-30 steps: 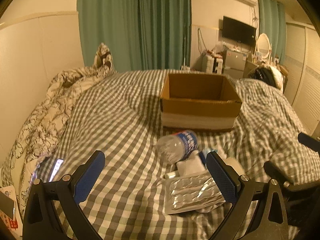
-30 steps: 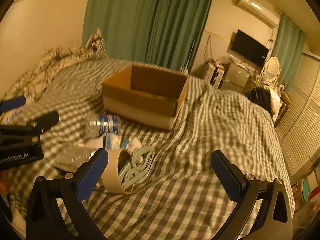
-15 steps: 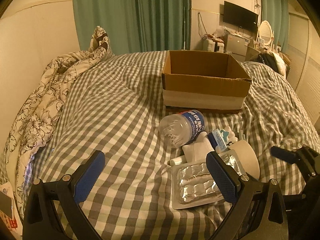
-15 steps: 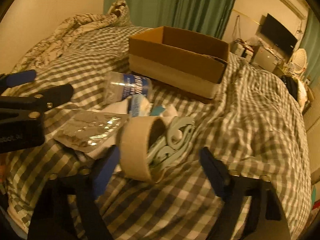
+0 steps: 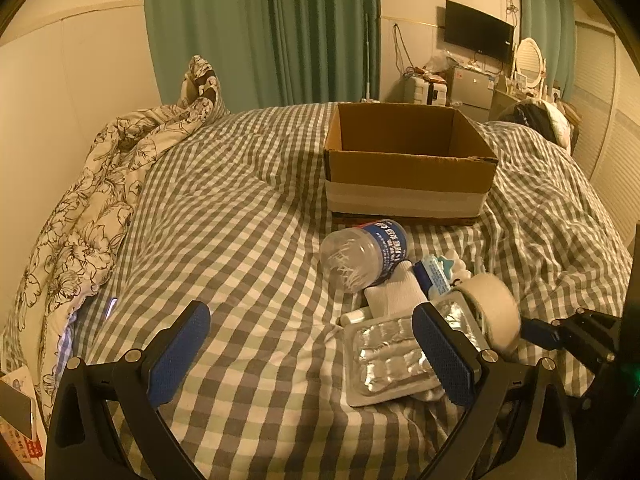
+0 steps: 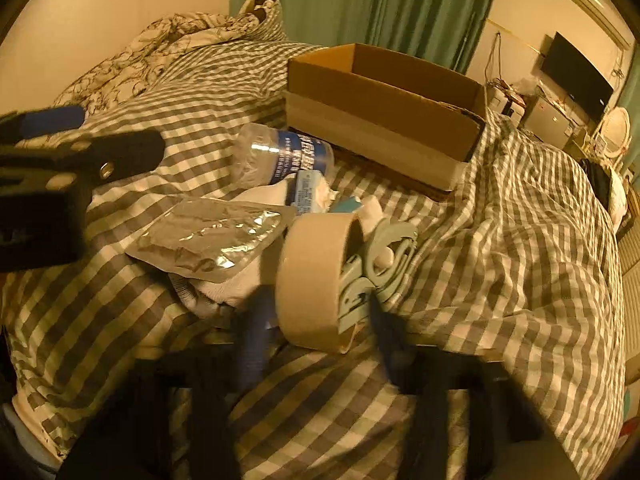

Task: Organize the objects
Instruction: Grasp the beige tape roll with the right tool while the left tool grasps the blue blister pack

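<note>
- A bed covered in a gray-and-white checked blanket (image 5: 224, 216) carries a small heap of clutter near its front edge.
- An open cardboard box (image 5: 408, 160) sits on the blanket toward the far side of the bed, beyond the heap.
- A clear plastic bottle (image 5: 362, 256) with a blue label lies on its side just in front of the box.
- A silver foil blister pack (image 5: 388, 360) lies flat at the near edge of the heap, next to white cloth (image 5: 394, 296).
- A beige tape roll (image 6: 316, 276) stands on edge at the right side of the heap, touching a pale blue plastic hanger (image 6: 380, 264).
- The right gripper (image 6: 316, 344) is low at the front of the bed, its blurred blue fingers standing either side of the tape roll; whether they press on it I cannot tell.
- The left gripper (image 5: 310, 354) hovers over the blanket left of the heap, fingers spread wide with nothing between them; its right finger overlaps the blister pack in view.
- A floral duvet (image 5: 92, 208) is bunched along the bed's left edge.
- Green curtains (image 5: 280, 32) hang behind the bed.
</note>
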`<state>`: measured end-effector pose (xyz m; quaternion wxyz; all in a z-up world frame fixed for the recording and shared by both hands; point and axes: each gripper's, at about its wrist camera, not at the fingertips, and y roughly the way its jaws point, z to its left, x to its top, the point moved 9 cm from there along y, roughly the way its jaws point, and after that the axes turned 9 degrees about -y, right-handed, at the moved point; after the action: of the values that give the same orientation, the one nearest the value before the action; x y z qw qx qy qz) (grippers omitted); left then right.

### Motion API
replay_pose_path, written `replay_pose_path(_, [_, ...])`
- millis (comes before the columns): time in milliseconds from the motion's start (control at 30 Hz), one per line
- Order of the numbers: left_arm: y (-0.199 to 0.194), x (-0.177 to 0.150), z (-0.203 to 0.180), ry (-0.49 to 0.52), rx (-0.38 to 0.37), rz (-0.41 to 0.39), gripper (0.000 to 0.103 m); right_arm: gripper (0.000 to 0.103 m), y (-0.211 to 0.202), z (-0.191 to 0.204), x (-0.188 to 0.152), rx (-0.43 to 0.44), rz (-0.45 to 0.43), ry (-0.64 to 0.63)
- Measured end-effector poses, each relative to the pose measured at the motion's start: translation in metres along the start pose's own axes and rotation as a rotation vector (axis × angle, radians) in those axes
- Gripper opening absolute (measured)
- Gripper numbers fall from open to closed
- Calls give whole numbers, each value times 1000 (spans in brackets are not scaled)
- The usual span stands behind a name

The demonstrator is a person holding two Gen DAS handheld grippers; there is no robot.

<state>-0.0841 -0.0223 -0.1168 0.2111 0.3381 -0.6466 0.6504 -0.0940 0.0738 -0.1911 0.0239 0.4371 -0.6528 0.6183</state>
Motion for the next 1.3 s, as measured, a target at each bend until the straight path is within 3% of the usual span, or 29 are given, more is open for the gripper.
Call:
replay_pose_path(167, [-8, -4, -16, 43, -31, -2, 103, 29, -27, -23, 7, -29, -67, 43])
replay_pose_path(300, [-8, -20, -38, 115, -77, 53, 103, 29, -45, -42, 11, -66, -103, 73])
replay_pose_path(533, [3, -40, -70, 239, -94, 67, 102, 29, -55, -56, 9, -43, -122, 117])
replay_pose_path(567, [6, -41, -71, 243, -91, 67, 102, 29, -54, -54, 9, -43, -121, 112])
replay_pose_path(700, [28, -47, -66, 237, -58, 97, 82, 29, -53, -49, 9, -34, -121, 98])
replay_pose_path(867, [40, -50, -57, 154, -137, 159, 82, 29, -49, -46, 9, -29, -116, 88])
replay_pose_path(900, [41, -51, -55, 133, -157, 168, 78, 29, -49, -45, 8, -28, -114, 86])
replay_pose_path(1033, [35, -49, -57, 99, -215, 162, 40, 29, -48, -41, 7, -27, -109, 73])
replay_pose_path(1233, [17, -32, -56, 102, -205, 98, 11, 29, -54, -41, 10, -33, -120, 66])
replay_pose_path(1300, [8, -21, -54, 91, -204, 69, 7, 29, -58, -41, 13, -32, -136, 67])
